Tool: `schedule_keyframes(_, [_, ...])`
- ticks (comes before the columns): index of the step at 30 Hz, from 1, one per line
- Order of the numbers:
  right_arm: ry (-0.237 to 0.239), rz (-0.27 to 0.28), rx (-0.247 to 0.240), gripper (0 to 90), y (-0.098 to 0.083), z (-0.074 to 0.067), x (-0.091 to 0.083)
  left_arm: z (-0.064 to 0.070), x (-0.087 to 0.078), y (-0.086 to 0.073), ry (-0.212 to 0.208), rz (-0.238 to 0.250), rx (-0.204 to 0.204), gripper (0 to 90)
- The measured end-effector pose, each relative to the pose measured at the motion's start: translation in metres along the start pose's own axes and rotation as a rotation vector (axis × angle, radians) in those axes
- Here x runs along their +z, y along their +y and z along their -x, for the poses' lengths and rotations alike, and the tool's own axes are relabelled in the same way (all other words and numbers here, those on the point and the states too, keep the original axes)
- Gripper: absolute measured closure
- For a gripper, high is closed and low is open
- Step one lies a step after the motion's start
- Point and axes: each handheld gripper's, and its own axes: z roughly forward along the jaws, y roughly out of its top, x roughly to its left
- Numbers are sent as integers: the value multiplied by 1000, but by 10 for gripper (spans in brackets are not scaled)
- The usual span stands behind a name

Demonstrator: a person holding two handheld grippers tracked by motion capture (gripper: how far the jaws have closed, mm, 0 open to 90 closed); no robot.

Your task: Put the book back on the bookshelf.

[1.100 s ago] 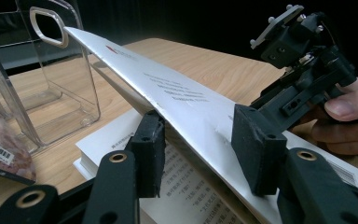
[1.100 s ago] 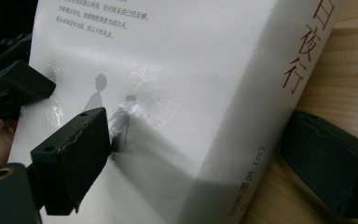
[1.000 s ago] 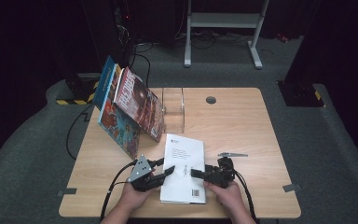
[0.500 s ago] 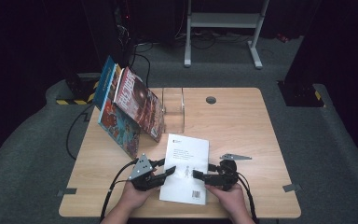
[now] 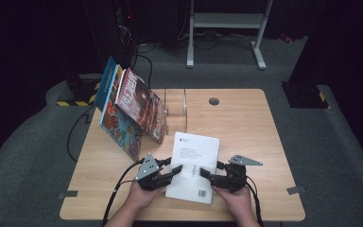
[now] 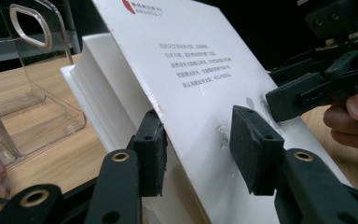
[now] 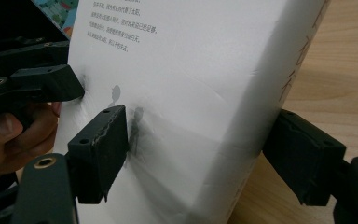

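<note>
White book (image 5: 194, 165), underside hidden, left gripper (image 5: 177, 171) clamping cover, right gripper (image 5: 207, 176) jaws closing around spine.

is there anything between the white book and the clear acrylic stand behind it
Nothing visible. The white book, gripped by the left gripper and right gripper, sits just in front of the clear acrylic stand, with bare table between them. The leaning books stand off to the left of that path.

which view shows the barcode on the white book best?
High view: the barcode sits near the white book's near edge, unobstructed. The left gripper view shows the cover's text and dented middle; the right gripper view shows cover and spine, no barcode.
</note>
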Motion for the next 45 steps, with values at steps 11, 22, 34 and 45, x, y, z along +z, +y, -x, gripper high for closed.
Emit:
schedule_keyframes(11, [-94, 80, -72, 265, 8, -3, -9, 0, 13, 11, 32, 12, 54, 572])
schedule_keyframes(22, [-172, 160, -131, 322, 20, -4, -17, 0, 27, 17, 67, 49, 81, 603])
schedule_keyframes(34, [-241, 235, -202, 372, 11, -12, -29, -1, 33, 12, 66, 48, 82, 617])
schedule_keyframes(45, [-219, 254, -235, 373, 1, -22, -36, 10, 20, -1, 111, 49, 71, 605])
